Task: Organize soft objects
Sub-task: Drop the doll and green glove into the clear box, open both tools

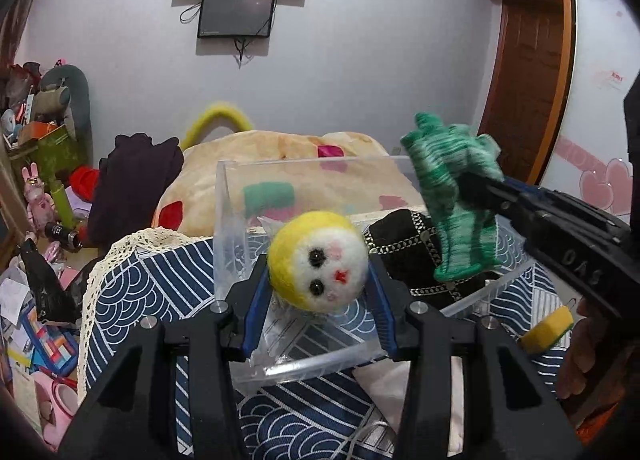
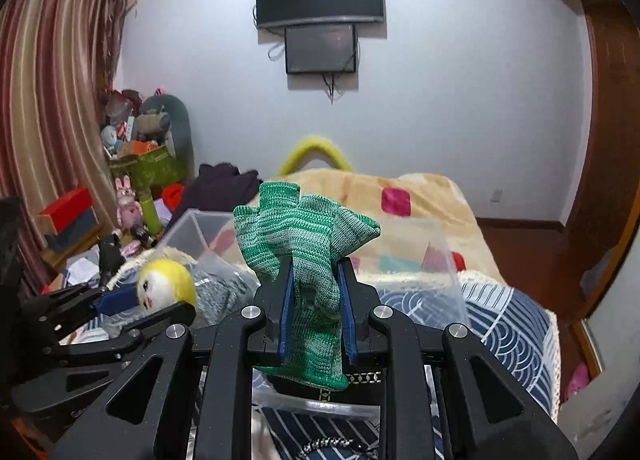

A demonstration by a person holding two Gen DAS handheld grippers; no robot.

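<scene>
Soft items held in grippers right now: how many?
2. The yellow felt doll head sits in the left gripper; the green knit glove is in the right gripper, above the clear box.

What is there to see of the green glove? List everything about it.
The green glove is knitted, in streaky bands of dark and pale green, with a rolled cuff at the bottom and stubby fingers pointing up, some flopped sideways. It looks soft and limp. The right tongs are shut on its middle, the blue pads pinching it into folds, so it hangs roughly upright in the air. Seen from the left wrist, it is held over the right end of the clear plastic box, above a black patterned item; touching nothing else visible.
</scene>
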